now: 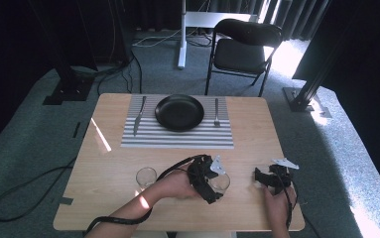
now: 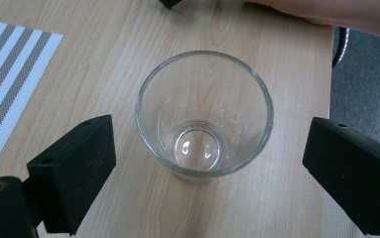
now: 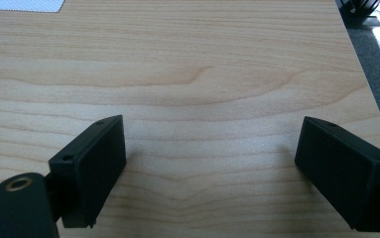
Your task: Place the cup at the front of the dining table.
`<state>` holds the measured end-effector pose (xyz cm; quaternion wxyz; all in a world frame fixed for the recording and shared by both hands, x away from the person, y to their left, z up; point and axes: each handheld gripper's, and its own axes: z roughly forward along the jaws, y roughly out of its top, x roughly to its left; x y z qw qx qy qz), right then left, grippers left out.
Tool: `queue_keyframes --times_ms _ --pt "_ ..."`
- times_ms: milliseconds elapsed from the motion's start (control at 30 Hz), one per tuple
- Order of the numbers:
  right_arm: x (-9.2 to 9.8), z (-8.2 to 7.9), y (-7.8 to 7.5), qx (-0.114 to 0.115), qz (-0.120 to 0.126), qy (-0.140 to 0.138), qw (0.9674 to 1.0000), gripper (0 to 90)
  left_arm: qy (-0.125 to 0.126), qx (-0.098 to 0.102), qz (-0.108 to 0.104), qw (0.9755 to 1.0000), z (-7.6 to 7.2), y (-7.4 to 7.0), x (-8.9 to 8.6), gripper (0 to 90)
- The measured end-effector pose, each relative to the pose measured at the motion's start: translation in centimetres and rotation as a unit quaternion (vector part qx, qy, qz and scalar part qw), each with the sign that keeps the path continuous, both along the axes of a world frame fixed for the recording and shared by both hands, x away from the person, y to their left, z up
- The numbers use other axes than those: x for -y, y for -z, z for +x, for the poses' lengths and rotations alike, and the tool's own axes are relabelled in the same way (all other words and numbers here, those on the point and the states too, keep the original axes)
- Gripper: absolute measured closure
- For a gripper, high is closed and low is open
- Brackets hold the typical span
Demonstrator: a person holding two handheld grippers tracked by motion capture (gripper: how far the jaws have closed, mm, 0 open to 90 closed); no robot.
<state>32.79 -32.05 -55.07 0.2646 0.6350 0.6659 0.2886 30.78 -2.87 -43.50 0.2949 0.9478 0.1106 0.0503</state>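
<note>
A: Where does the glass [image 2: 204, 114] sit against the left gripper [image 2: 205, 163]?

B: Right between its jaws. In the left gripper view it stands upright on the wooden surface [image 2: 128, 39], mouth up, with a black jaw on either side. Both jaws stand clear of the rim, with wood showing in the gaps, so the gripper is wide open and has hold of nothing.

A: And from above?

B: In the high view the left gripper [image 1: 212, 181] is at the near middle of the surface [image 1: 257, 129], and the glass [image 1: 221, 181] shows at its tip, partly covered by the gripper's body.

A: Is that the only one?

B: No, a second glass [image 1: 146, 176] stands to the left, well apart, with the forearm between.

A: The right gripper [image 3: 210, 163]?

B: Also wide open, with bare wood between its jaws. In the high view it [image 1: 262, 177] is low over the near right part of the surface, near the first glass but not touching it.

A: And farther back?

B: A striped placemat [image 1: 177, 136] carries a black plate [image 1: 179, 112], a knife [image 1: 139, 115] to its left and a fork [image 1: 216, 113] to its right, all well away from both grippers.
</note>
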Motion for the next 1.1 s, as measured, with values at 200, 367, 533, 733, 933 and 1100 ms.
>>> queue_keyframes --times_ms 200,367,533,733,933,1100 --pt "0.0 0.0 0.0 0.0 0.0 0.0 1.0 11.8 -0.001 -0.005 0.023 0.9997 0.3 0.2 0.7 6.8" --pt "0.0 0.0 0.0 0.0 0.0 0.0 1.0 11.8 -0.004 -0.013 0.024 0.9996 0.4 0.3 1.3 6.8" --pt "0.0 0.0 0.0 0.0 0.0 0.0 1.0 11.8 -0.007 -0.007 0.026 0.9996 0.2 0.4 1.6 14.0" --pt "0.0 0.0 0.0 0.0 0.0 0.0 1.0 11.8 -0.032 -0.019 0.044 0.9984 0.7 0.4 2.1 15.6" --pt "0.0 0.0 0.0 0.0 0.0 0.0 1.0 11.8 -0.034 -0.025 0.061 0.9973 0.8 0.9 2.7 15.6" --pt "0.0 0.0 0.0 0.0 0.0 0.0 1.0 11.8 -0.039 -0.028 0.068 0.9965 0.8 1.2 3.1 19.5"
